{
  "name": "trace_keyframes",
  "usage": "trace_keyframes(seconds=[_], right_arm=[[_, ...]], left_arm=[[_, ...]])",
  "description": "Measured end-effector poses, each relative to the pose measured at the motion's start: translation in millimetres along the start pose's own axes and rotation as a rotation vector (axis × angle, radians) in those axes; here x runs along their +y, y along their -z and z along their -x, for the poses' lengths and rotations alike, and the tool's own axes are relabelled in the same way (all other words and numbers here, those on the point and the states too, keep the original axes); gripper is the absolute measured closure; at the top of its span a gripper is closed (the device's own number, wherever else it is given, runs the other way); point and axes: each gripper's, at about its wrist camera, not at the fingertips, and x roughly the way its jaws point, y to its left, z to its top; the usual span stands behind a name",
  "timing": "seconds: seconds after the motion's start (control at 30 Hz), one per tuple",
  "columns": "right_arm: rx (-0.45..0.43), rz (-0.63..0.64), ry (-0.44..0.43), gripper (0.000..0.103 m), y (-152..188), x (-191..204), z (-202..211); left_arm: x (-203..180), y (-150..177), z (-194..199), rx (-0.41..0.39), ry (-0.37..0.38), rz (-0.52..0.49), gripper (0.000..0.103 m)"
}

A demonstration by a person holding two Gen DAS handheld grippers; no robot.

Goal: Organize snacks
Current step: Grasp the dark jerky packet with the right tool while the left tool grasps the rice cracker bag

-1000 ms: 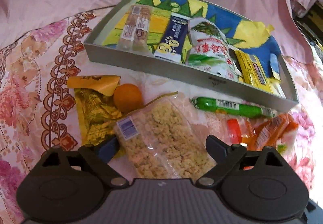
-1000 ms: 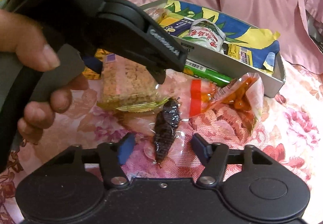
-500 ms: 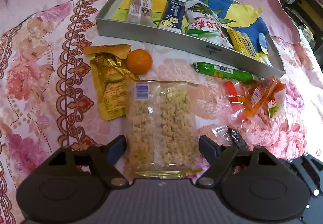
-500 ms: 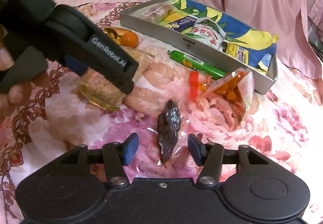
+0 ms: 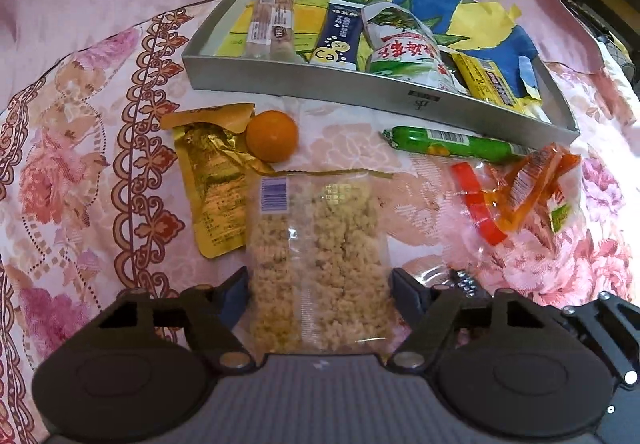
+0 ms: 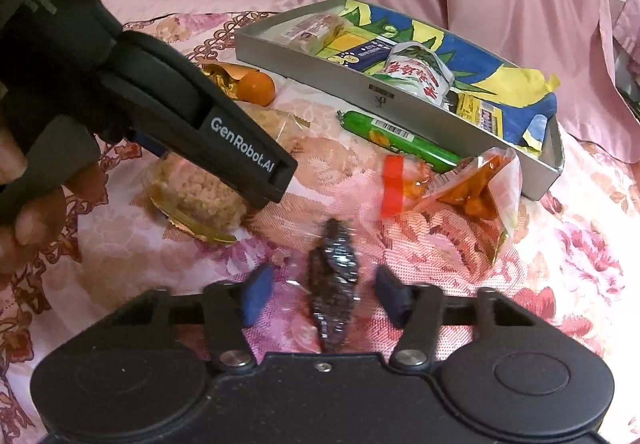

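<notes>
Two claws stand spread: the left claw (image 5: 318,290) straddles the crumbly rice-cake packet (image 5: 318,260), the right claw (image 6: 320,294) straddles the dark wrapped snack (image 6: 334,284).

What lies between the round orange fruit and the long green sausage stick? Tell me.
Only bare pink floral cloth separates the orange fruit from the green sausage stick, seen in the left wrist view.
</notes>
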Motion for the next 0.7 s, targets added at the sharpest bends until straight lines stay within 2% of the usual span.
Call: trace_keyframes(seconds=[0.23, 0.47, 0.7], right_arm=[[-0.007, 0.101, 0.051, 0.056, 5, 13, 8], [-0.051, 0.346, 0.206, 0.056, 17, 37, 15], [-0.089, 0.428, 0.273, 0.056, 23, 43, 20]], left_arm=[[2, 6, 11, 0.003, 0.018, 0.044, 0.027], [2, 11, 22, -0.02, 0.043, 0.076, 0.027], [4, 12, 29, -0.041, 0.068, 0.109, 0.027]])
